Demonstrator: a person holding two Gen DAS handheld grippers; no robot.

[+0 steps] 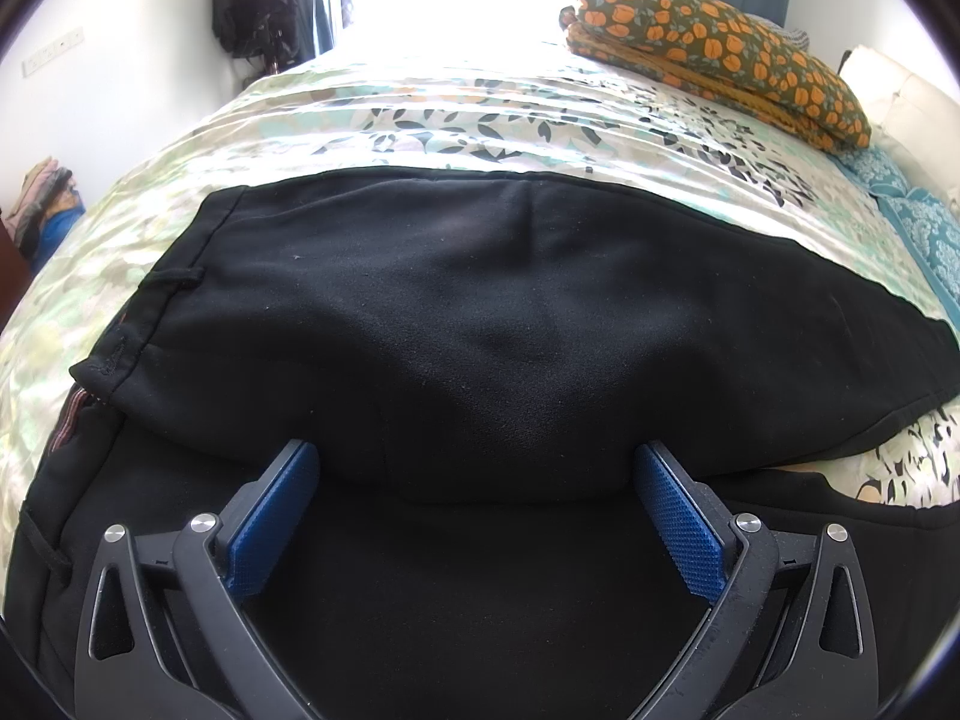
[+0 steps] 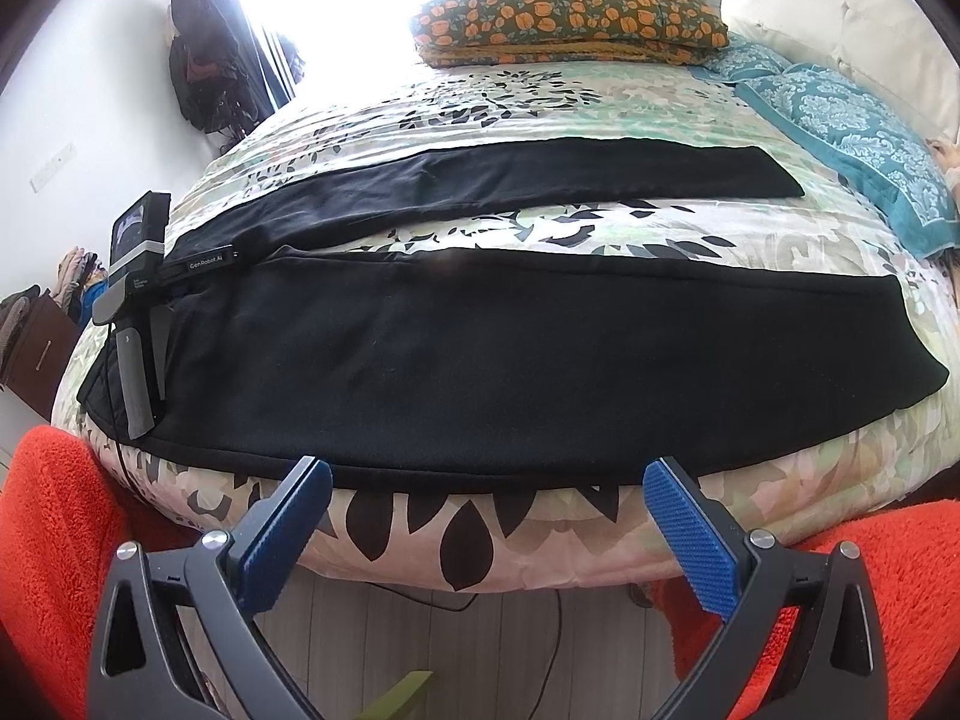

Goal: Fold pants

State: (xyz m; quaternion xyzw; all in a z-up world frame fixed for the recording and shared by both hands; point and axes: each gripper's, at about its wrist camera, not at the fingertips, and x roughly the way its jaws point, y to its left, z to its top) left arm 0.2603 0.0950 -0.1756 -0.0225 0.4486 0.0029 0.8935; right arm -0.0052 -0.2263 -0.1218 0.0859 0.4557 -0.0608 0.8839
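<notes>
Black pants (image 2: 510,354) lie spread on a floral bedspread (image 2: 540,234), legs pointing right; the near leg runs along the bed's front edge and the far leg (image 2: 540,171) lies behind it. In the left wrist view the pants (image 1: 480,312) fill the middle, waistband at the left. My left gripper (image 1: 477,468) is open and empty, its blue pads low over the fabric. It shows in the right wrist view (image 2: 141,324) at the waist end. My right gripper (image 2: 487,480) is open and empty, at the bed's front edge just below the near leg's hem side.
An orange-flowered pillow (image 2: 570,15) and a teal pillow (image 2: 852,138) lie at the bed's head by a cream headboard (image 2: 840,12). Red fuzzy fabric (image 2: 54,540) is at both lower corners. Bags hang on the wall (image 2: 198,72). Wood floor (image 2: 480,630) lies below the bed edge.
</notes>
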